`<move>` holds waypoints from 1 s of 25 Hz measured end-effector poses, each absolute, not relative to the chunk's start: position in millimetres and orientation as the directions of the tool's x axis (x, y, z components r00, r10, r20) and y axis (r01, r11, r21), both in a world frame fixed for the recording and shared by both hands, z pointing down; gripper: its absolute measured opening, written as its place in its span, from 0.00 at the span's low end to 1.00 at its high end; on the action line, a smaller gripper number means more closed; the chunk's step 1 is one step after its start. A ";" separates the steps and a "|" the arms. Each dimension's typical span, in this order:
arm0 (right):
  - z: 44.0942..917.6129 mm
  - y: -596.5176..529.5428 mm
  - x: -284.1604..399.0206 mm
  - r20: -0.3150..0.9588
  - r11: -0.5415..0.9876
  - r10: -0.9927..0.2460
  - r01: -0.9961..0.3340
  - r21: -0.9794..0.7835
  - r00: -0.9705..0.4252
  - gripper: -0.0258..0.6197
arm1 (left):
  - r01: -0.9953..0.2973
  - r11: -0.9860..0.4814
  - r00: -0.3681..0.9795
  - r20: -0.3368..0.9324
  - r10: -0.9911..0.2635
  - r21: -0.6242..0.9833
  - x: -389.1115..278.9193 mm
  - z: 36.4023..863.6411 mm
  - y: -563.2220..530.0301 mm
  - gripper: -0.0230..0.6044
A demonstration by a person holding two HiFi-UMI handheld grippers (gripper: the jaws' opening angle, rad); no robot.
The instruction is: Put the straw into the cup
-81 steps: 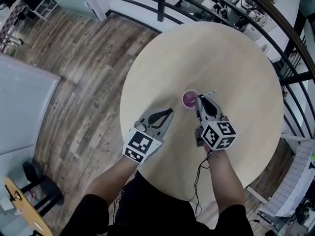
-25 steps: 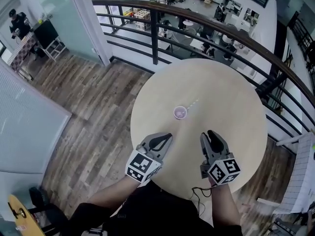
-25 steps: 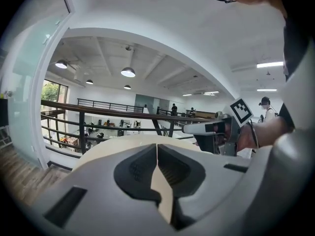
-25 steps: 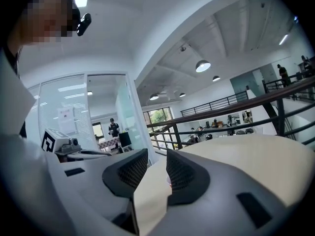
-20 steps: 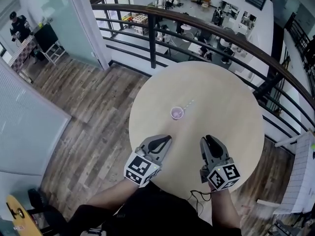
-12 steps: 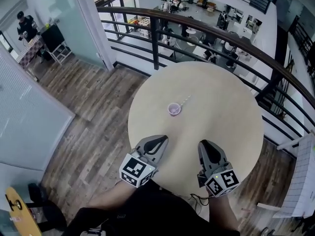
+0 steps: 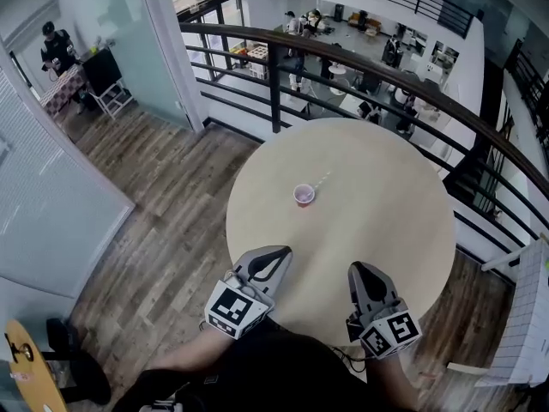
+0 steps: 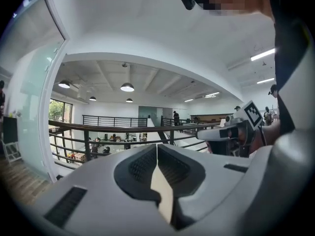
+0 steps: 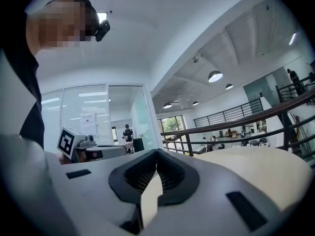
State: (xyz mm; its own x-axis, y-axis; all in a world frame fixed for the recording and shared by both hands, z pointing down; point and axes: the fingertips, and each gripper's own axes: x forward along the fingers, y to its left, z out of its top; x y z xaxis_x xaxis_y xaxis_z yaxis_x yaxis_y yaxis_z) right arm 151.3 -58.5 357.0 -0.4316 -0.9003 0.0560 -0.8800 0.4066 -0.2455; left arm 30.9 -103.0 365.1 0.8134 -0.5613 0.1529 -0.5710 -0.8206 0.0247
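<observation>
A small pink cup [image 7: 303, 195] stands near the middle of the round beige table [image 7: 386, 230]. A pale straw [image 7: 322, 180] sticks out of it, leaning to the upper right. Both grippers hang back over the table's near edge, well apart from the cup. My left gripper [image 7: 283, 250] is shut with nothing between its jaws; in its own view the tips meet [image 8: 156, 146]. My right gripper [image 7: 354, 267] is also shut and empty, its tips meeting [image 9: 156, 151]. Neither gripper view shows the cup. Each gripper shows in the other's view: the right gripper [image 8: 236, 132] and the left gripper [image 9: 83, 149].
A dark metal railing [image 7: 283, 41] curves behind the table, with a lower floor of desks beyond it. Wooden floor [image 7: 171, 196] lies to the left, beside a glass partition [image 7: 51, 221]. A person [image 7: 58, 45] stands far off at the upper left.
Both grippers have drawn back from the cup to the table's near edge and risen. The right gripper's jaws have closed on nothing. The cup with the straw has stayed in place.
</observation>
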 end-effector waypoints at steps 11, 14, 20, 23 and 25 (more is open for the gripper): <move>333.4 -56.7 129.0 0.003 0.398 -0.911 -0.878 -0.267 -0.413 0.07 | -0.528 -0.849 0.844 0.122 -0.522 0.019 19.2 351.3 -104.4 0.06; 333.5 -58.8 124.1 0.004 0.393 -0.913 -0.880 -0.268 -0.409 0.07 | -0.529 -0.849 0.844 0.122 -0.523 0.018 12.3 350.8 -109.4 0.06; 333.7 -65.3 119.7 0.004 0.386 -0.916 -0.884 -0.265 -0.401 0.07 | -0.521 -0.853 0.849 0.114 -0.516 0.019 6.3 350.3 -115.9 0.06; 335.4 -68.4 115.8 0.010 0.386 -0.916 -0.884 -0.263 -0.402 0.07 | -0.524 -0.852 0.848 0.114 -0.518 0.022 2.7 352.2 -119.1 0.06; 337.9 -70.3 113.3 0.014 0.384 -0.916 -0.884 -0.266 -0.402 0.07 | -0.520 -0.854 0.849 0.120 -0.514 0.025 0.8 353.2 -120.6 0.06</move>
